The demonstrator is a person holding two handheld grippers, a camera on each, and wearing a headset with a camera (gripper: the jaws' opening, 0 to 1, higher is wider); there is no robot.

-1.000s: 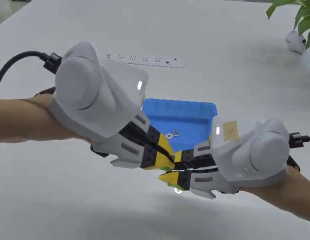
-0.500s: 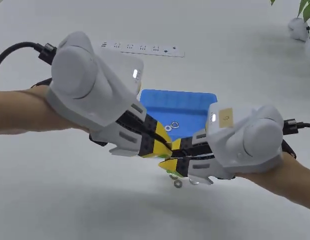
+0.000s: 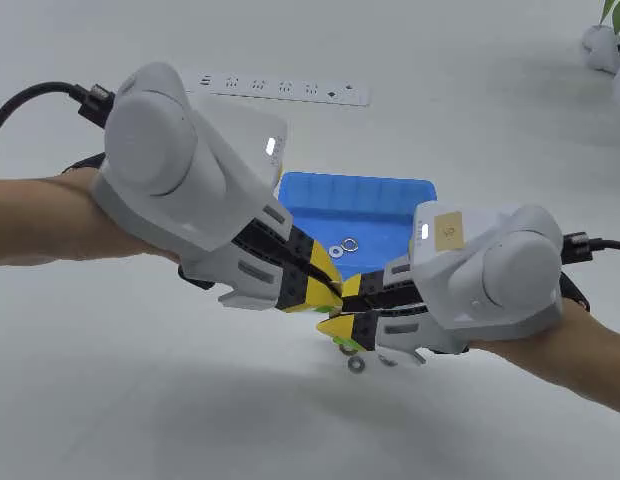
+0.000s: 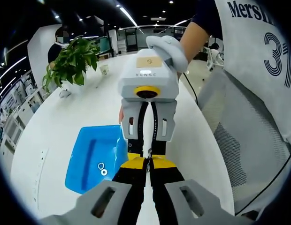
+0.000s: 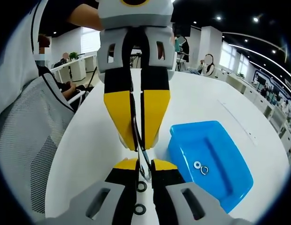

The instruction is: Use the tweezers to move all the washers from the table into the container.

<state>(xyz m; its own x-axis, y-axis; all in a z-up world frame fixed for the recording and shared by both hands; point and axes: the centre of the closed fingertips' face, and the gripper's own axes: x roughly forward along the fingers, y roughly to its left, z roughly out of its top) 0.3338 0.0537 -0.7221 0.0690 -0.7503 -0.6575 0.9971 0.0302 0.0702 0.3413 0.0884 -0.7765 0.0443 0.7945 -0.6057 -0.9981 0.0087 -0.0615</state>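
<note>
Head view: the left gripper [image 3: 325,290] and right gripper [image 3: 342,325] meet tip to tip above the white surface [image 3: 140,400], just in front of the blue container [image 3: 390,195]. It holds two washers [image 3: 345,245]. Loose washers [image 3: 356,363] lie on the surface beneath the right gripper.

Left gripper view: its jaws are narrow, clamped on the thin tweezers [image 4: 149,153].

Right gripper view: its narrow jaws flank the tweezers' lower end. Whether they pinch it, I cannot tell.

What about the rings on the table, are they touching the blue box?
Apart. The right gripper view shows the washers lying on the table by the jaws, with bare table between them and the blue container.
</note>
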